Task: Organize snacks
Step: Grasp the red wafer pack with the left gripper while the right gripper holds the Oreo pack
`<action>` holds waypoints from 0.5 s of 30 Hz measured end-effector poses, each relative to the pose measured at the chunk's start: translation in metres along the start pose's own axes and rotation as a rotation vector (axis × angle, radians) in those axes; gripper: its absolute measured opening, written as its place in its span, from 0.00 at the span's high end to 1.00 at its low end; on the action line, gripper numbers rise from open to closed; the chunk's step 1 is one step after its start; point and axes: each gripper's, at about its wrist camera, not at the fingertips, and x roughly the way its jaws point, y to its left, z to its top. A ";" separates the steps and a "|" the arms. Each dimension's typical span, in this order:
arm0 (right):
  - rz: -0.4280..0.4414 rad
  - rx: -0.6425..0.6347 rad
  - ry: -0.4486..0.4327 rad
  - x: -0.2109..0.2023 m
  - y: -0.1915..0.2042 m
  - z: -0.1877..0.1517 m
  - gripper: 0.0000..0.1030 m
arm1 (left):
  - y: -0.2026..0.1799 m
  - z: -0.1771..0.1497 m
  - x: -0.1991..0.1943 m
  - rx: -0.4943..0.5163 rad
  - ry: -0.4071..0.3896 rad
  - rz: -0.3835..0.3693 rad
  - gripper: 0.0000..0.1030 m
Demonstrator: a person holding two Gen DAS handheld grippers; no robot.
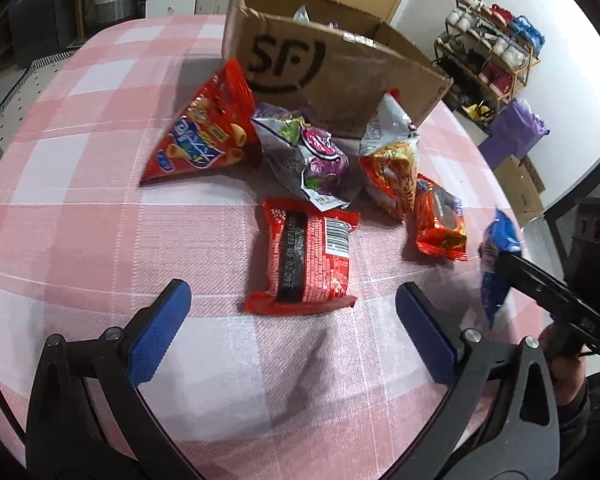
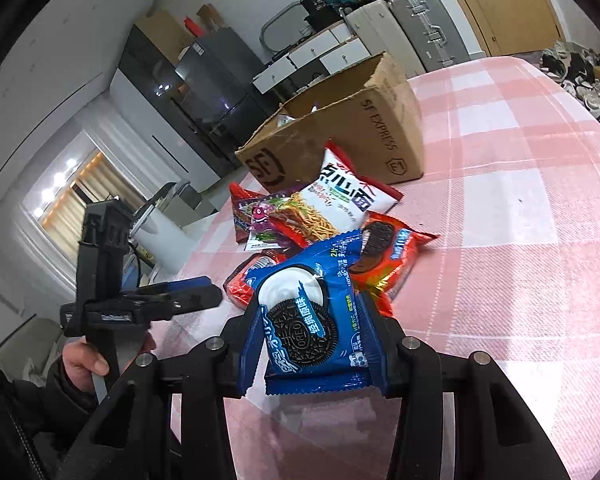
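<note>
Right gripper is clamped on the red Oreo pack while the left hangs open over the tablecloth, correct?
Not quite: the right gripper is clamped on the blue Oreo pack, as the right wrist view shows. The red Oreo pack lies on the tablecloth. The left gripper does hang open.

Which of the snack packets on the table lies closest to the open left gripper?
The red packet with the barcode: it lies flat just beyond the left gripper, printed back upward. The other packets sit farther off, toward the cardboard box.
</note>
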 end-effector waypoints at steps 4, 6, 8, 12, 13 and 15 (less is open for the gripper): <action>0.009 0.007 -0.006 -0.006 -0.003 -0.002 0.56 | -0.005 0.006 0.011 0.024 0.010 0.033 0.01; 0.011 0.010 -0.002 -0.006 -0.004 -0.003 0.56 | -0.007 0.009 0.014 0.029 0.007 0.035 0.01; 0.016 0.013 0.001 -0.006 -0.004 -0.004 0.56 | -0.009 0.011 0.018 0.037 0.014 0.047 0.02; 0.021 0.007 0.001 -0.003 -0.003 -0.003 0.56 | -0.009 0.014 0.024 0.045 0.016 0.057 0.10; 0.022 0.006 0.000 -0.002 -0.002 -0.003 0.56 | -0.009 0.014 0.025 0.045 0.016 0.058 0.12; 0.022 0.005 0.000 -0.001 -0.002 -0.002 0.56 | -0.007 0.014 0.026 0.044 0.016 0.059 0.16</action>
